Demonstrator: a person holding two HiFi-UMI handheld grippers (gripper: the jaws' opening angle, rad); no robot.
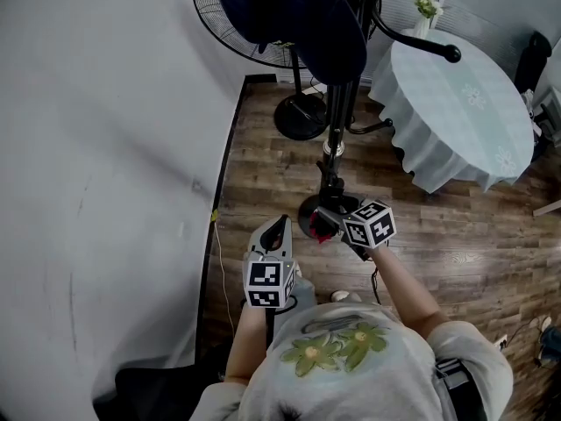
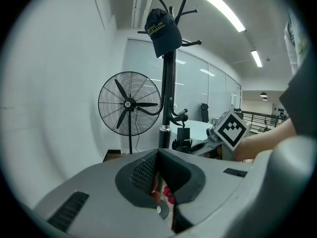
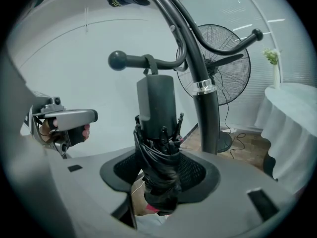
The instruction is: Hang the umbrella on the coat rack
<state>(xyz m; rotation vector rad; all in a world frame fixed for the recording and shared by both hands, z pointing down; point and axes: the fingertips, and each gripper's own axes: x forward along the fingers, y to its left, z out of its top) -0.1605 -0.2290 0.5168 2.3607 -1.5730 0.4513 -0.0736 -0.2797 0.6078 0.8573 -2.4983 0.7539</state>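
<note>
A folded black umbrella (image 3: 157,148) stands upright between the jaws of my right gripper (image 3: 161,175), which is shut on its bundled canopy. Its handle (image 3: 155,99) points up, and its strap (image 3: 147,63) loops over a ball-ended peg (image 3: 119,60) of the black coat rack (image 3: 205,98). In the head view my right gripper (image 1: 326,222) sits close to the rack's pole (image 1: 337,103), low down. My left gripper (image 1: 279,226) hangs a little to the left, its jaws together on nothing. A dark cap (image 2: 163,31) hangs on the rack's top.
A standing fan (image 1: 237,24) is just behind the rack by the white wall. At the right stands a round table (image 1: 465,112) with a pale cloth and a vase of flowers (image 1: 426,7). The rack's round base (image 1: 314,217) rests on the wood floor.
</note>
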